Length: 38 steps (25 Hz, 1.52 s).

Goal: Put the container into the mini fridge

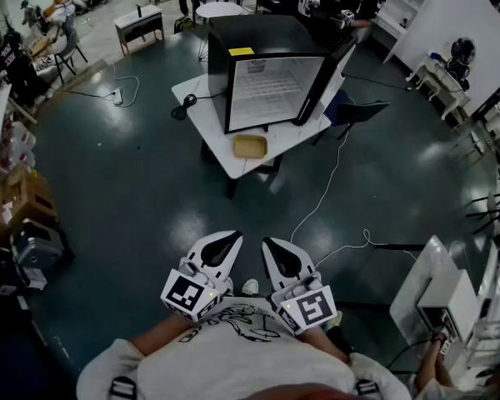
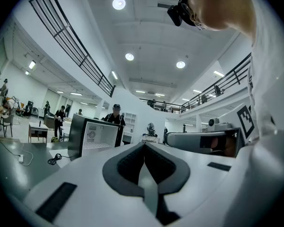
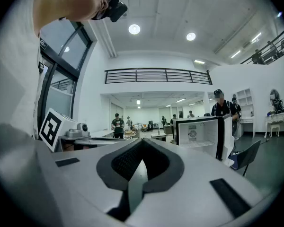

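The left gripper (image 1: 227, 240) is held low and close to the person's body, and its jaws are pressed together with nothing between them; the left gripper view shows the dark pads meeting in one seam. Just beside it, the right gripper (image 1: 272, 244) is in the same state, with jaws together and empty. Both have smooth white shells and carry a cube with square black-and-white markers.

I judge that the task is at its very start. The person stands well apart from the white table (image 1: 202, 115), so the approach is not yet made. The next move calls for walking to the table, opening one pair of jaws, and taking the container (image 1: 250, 146) by its rim, because it is low and gives little height to grip.

On the left part of the table lies a coiled black cable (image 1: 182, 107). The container rests near the front edge of the table, just in front of the mini fridge (image 1: 262, 65). It is a shallow, tan, rectangular tray with rounded corners. Its material I cannot tell.

The mini fridge is a black box with a white inside and a thin wire shelf. Its door (image 1: 337, 69) stands open to the right, so the way in is free. The floor (image 1: 133, 190) is dark and glossy, and a white cord (image 1: 325, 198) runs across it.
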Each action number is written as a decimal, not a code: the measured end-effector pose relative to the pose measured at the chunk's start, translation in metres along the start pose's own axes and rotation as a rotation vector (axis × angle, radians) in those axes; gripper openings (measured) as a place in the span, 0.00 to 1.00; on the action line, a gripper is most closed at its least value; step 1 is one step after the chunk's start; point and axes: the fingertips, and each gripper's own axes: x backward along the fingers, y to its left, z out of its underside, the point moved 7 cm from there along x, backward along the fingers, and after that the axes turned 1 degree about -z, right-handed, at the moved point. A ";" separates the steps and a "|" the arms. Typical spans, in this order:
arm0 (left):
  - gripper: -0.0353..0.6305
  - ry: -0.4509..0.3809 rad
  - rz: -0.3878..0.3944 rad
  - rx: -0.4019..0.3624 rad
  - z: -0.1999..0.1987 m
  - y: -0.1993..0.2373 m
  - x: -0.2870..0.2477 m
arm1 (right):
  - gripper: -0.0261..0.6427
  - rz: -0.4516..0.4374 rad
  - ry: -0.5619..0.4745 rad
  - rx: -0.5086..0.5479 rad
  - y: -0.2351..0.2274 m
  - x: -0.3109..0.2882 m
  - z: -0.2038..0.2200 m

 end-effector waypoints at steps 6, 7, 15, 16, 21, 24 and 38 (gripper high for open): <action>0.08 0.003 0.014 0.005 0.003 0.002 0.003 | 0.08 0.003 -0.001 -0.001 0.004 -0.004 0.002; 0.08 0.004 0.017 0.007 0.004 0.004 0.004 | 0.08 0.008 -0.012 0.000 0.005 -0.005 0.001; 0.08 0.014 0.018 0.018 0.007 0.010 0.011 | 0.08 0.000 0.011 -0.030 0.010 -0.009 0.008; 0.08 0.015 0.019 0.019 0.007 0.010 0.011 | 0.08 0.000 0.010 -0.034 0.010 -0.010 0.009; 0.08 0.015 0.020 0.018 0.008 0.013 0.005 | 0.08 0.011 -0.010 -0.037 0.003 -0.014 0.008; 0.08 0.020 0.014 0.023 0.009 0.015 -0.001 | 0.08 0.020 -0.016 -0.040 -0.005 -0.015 0.008; 0.08 0.030 0.001 0.026 0.014 0.023 -0.063 | 0.08 0.010 -0.018 -0.054 -0.067 -0.029 0.012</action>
